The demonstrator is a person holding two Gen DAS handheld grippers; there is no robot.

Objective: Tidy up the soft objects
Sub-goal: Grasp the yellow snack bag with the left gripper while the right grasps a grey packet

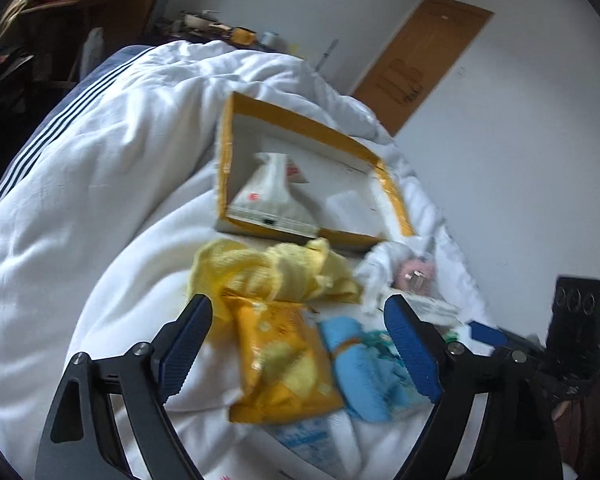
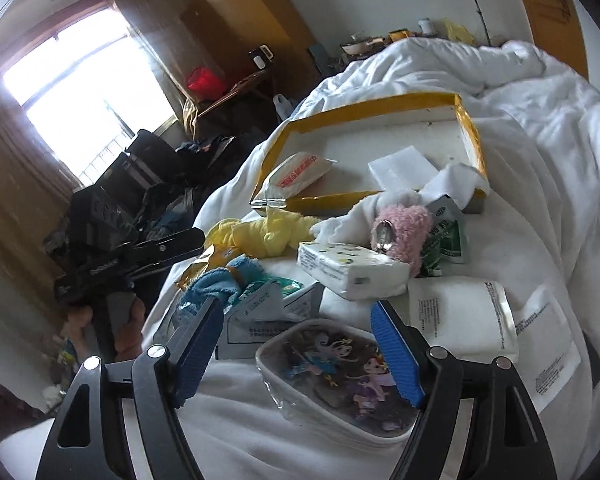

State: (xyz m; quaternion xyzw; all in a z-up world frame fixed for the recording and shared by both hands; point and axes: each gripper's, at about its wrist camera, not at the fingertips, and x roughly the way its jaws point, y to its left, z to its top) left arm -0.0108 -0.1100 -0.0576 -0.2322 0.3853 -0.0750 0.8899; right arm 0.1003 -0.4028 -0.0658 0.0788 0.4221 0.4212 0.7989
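A yellow-edged shallow box (image 1: 300, 124) (image 2: 470, 136) lies on the white duvet with a white tissue pack (image 1: 268, 196) (image 2: 300, 172) inside. In front of it lie a yellow cloth (image 1: 276, 268) (image 2: 268, 232), an orange-yellow packet (image 1: 284, 360), a blue towel (image 1: 360, 372) (image 2: 220, 280), a pink fluffy item (image 1: 416, 276) (image 2: 404, 232) and a white wipes pack (image 2: 352, 268). My left gripper (image 1: 298, 344) stands open above the packet and the towel. My right gripper (image 2: 296, 352) is open over a clear pouch with cartoon figures (image 2: 336, 376). Neither holds anything.
The white duvet (image 1: 100, 184) (image 2: 540, 128) bulges high behind the box. Paper sheets (image 2: 460, 312) and a green sachet (image 2: 448, 232) lie right of the pile. Dark bags (image 2: 132, 184), a window and a wooden cabinet stand left of the bed. A door (image 1: 420, 64) is in the far wall.
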